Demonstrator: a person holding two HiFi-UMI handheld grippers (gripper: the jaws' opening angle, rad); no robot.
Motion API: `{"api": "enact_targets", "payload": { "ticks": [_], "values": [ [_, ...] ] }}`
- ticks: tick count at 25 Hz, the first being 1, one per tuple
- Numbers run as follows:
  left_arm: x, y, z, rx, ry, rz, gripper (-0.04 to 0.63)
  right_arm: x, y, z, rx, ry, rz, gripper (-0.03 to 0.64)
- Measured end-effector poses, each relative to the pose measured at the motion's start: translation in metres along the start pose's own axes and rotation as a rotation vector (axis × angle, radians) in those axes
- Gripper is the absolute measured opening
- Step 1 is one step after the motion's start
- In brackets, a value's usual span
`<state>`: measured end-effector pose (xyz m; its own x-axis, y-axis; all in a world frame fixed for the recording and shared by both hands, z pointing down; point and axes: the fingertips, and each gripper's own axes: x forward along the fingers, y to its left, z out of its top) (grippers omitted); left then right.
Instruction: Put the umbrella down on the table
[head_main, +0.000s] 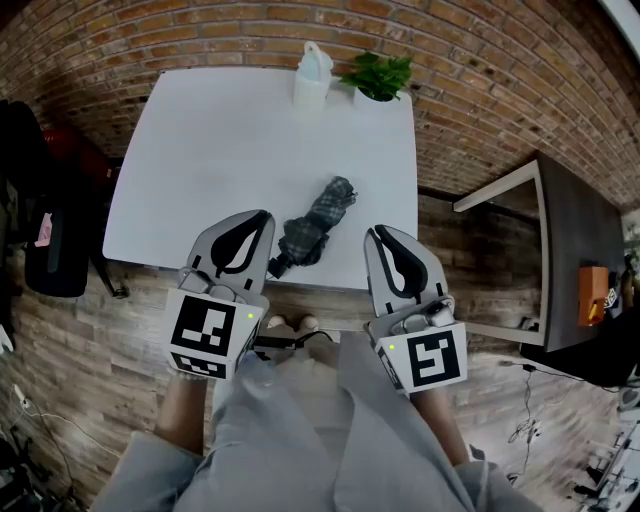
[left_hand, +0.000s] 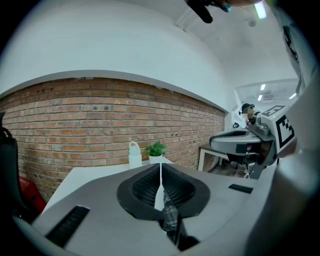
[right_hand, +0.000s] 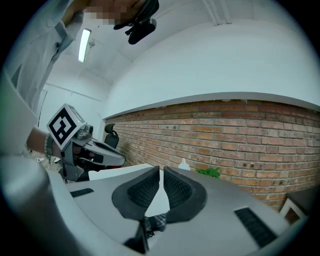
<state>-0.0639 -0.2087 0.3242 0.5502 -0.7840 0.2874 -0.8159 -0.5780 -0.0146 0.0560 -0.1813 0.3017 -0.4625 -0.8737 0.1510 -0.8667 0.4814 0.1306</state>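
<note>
A folded dark plaid umbrella (head_main: 318, 225) lies on the white table (head_main: 220, 150), its black handle end at the table's front edge. My left gripper (head_main: 262, 215) hangs just left of the handle end, shut, with nothing in it. To the umbrella's right, my right gripper (head_main: 378, 232) is also shut and empty. Neither touches the umbrella. In the left gripper view the plaid cloth (left_hand: 170, 217) shows below the closed left gripper (left_hand: 160, 170). In the right gripper view the umbrella (right_hand: 156, 220) peeks from under the right gripper (right_hand: 161, 172).
A white bottle (head_main: 312, 75) and a small potted plant (head_main: 378, 78) stand at the table's far edge by the brick wall. A dark side table (head_main: 575, 260) with an orange object (head_main: 592, 295) is at the right. A black chair (head_main: 40, 220) stands at the left.
</note>
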Motion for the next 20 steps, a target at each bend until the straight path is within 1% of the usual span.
{"api": "enact_targets", "payload": {
  "ticks": [11,15,20],
  "values": [
    [0.0018,0.0003,-0.0021,0.003,0.000,-0.009,0.028,0.0022,0.0018,-0.0025,-0.005,0.007,-0.001,0.055],
    [0.0020,-0.0009,-0.0033,0.010,0.003,-0.023,0.024,0.0028,0.0017,-0.0047,-0.002,0.012,-0.004,0.055],
    [0.0037,0.0031,-0.0056,0.014,0.016,-0.007,0.020,0.0047,0.0024,-0.0046,-0.003,0.014,-0.001,0.055]
  ]
}}
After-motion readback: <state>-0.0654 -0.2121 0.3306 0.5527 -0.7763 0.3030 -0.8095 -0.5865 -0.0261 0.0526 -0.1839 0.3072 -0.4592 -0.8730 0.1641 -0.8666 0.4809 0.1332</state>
